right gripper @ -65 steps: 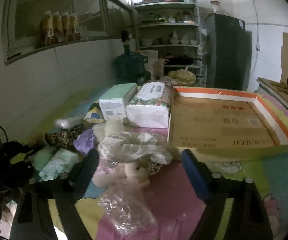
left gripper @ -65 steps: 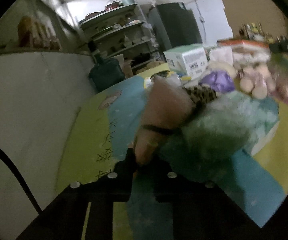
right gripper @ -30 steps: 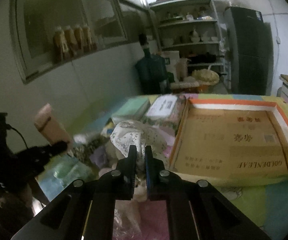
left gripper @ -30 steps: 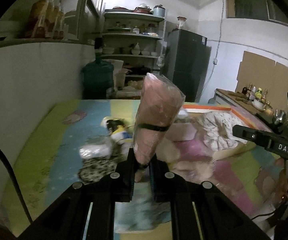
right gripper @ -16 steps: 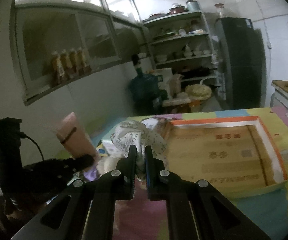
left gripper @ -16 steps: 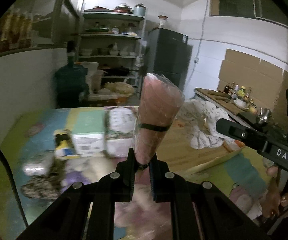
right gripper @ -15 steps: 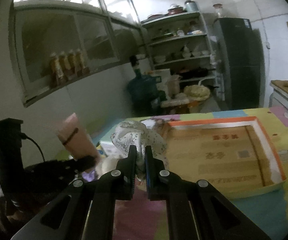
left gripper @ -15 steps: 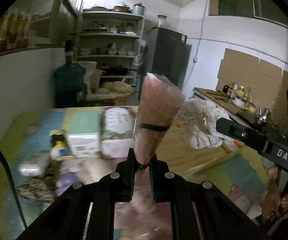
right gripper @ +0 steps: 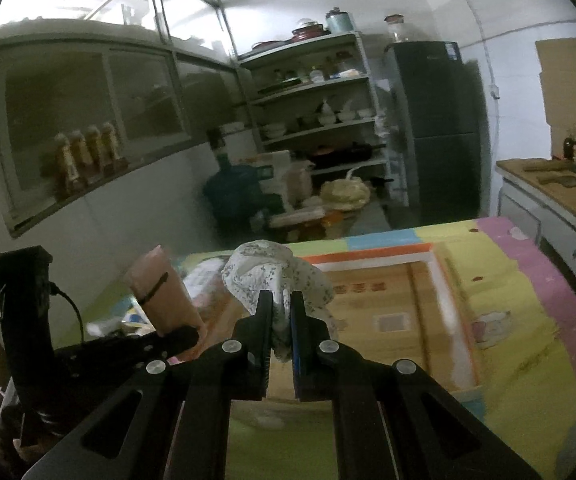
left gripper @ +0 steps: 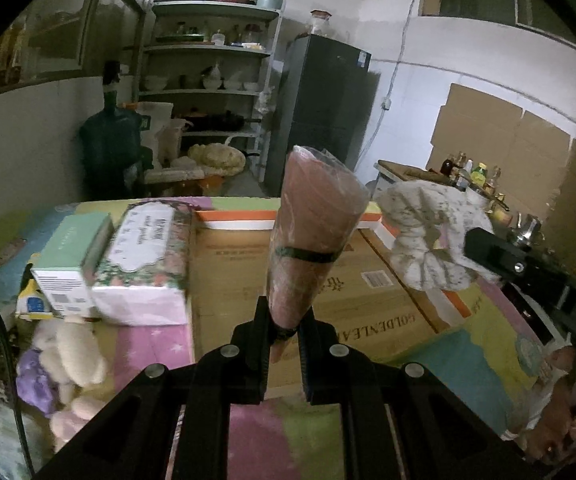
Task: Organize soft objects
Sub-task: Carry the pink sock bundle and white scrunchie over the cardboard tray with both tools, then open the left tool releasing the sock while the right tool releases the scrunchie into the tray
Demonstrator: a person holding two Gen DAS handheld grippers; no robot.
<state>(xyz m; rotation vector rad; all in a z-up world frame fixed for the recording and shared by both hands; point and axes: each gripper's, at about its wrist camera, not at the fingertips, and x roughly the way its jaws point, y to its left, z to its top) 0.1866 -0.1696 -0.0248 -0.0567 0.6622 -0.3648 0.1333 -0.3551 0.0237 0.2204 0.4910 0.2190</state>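
Carry step — we hold pink roll (left gripper: 311, 236) in left gripper (left gripper: 284, 334), floral cloth (right gripper: 276, 276) in right gripper (right gripper: 280, 332), jaws clenched; next, release into cardboard tray (left gripper: 232, 280) at twelve o'clock.

Your pink roll (left gripper: 311, 240) hides the cardboard tray's (left gripper: 367, 304) middle, and the plush toys (left gripper: 64, 364) blur at the left edge.
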